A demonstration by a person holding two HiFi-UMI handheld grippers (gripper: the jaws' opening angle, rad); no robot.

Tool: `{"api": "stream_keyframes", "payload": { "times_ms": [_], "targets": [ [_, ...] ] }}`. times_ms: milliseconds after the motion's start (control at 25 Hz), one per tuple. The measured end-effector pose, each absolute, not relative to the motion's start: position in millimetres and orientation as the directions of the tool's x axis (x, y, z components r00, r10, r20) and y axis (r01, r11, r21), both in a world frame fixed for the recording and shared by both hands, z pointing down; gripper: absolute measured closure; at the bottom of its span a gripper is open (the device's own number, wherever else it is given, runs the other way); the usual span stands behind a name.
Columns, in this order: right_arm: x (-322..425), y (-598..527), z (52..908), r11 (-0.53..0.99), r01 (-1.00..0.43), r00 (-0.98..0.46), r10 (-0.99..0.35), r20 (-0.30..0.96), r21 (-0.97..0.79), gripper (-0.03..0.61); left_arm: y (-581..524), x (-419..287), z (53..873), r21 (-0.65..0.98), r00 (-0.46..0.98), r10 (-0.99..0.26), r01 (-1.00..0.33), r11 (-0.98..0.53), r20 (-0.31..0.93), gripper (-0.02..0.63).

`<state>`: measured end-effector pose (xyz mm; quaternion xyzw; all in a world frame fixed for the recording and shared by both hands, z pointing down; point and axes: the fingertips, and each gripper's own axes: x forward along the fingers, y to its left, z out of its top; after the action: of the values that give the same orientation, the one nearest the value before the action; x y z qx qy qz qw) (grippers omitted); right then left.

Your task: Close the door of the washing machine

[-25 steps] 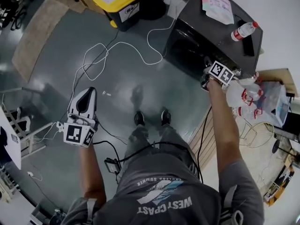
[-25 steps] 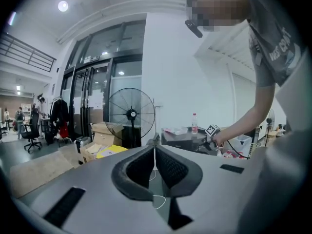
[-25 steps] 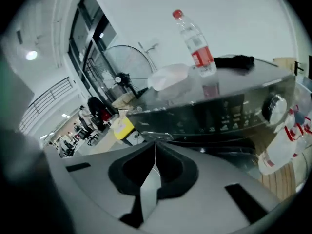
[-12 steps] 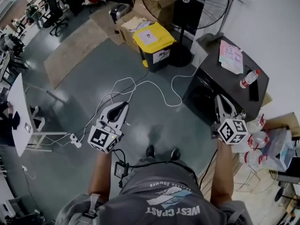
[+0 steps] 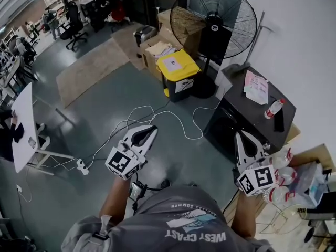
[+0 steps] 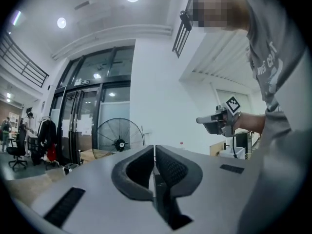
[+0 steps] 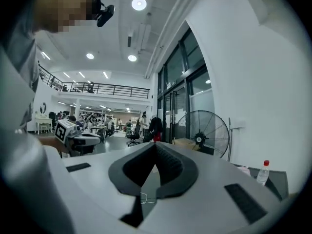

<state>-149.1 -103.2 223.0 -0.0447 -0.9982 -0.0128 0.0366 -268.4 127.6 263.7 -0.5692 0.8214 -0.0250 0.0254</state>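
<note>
- Left hand-held gripper [image 5: 150, 130]: you are holding it level over the floor [image 5: 94, 104], jaws pressed together with nothing between them. It is sitting well apart from the washing machine [image 5: 251, 114].
- Mid-frame: 1 yellow-lidded bin [image 5: 178, 70] and 1 fan [image 5: 215, 20] are standing beyond.
- Right hand-held gripper [image 5: 240, 136]: its jaws are also meeting and gripping nothing, tips pointing at the machine's near front corner.
- The washing machine is sitting against the wall at right, front facing the floor, with 1 bottle [image 5: 272, 108] on top.
- The door [image 5: 224, 128] is looking flush, probably shut, though the dark panel is making that uncertain.
- Your right hand is the nearer of the 2. The door is lying just ahead of its tips.
</note>
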Motion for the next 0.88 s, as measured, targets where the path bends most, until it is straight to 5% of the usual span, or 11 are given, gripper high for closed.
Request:
{"api": "stream_keyframes", "payload": {
  "times_ms": [880],
  "targets": [
    [-120.0, -89.3, 198.6, 0.994, 0.04, -0.995, 0.03, 0.091, 0.106, 0.552, 118.1, -247.9, 241.8, -0.06, -0.25, -0.966, -0.965, 0.254, -0.068, 0.589]
  ]
}}
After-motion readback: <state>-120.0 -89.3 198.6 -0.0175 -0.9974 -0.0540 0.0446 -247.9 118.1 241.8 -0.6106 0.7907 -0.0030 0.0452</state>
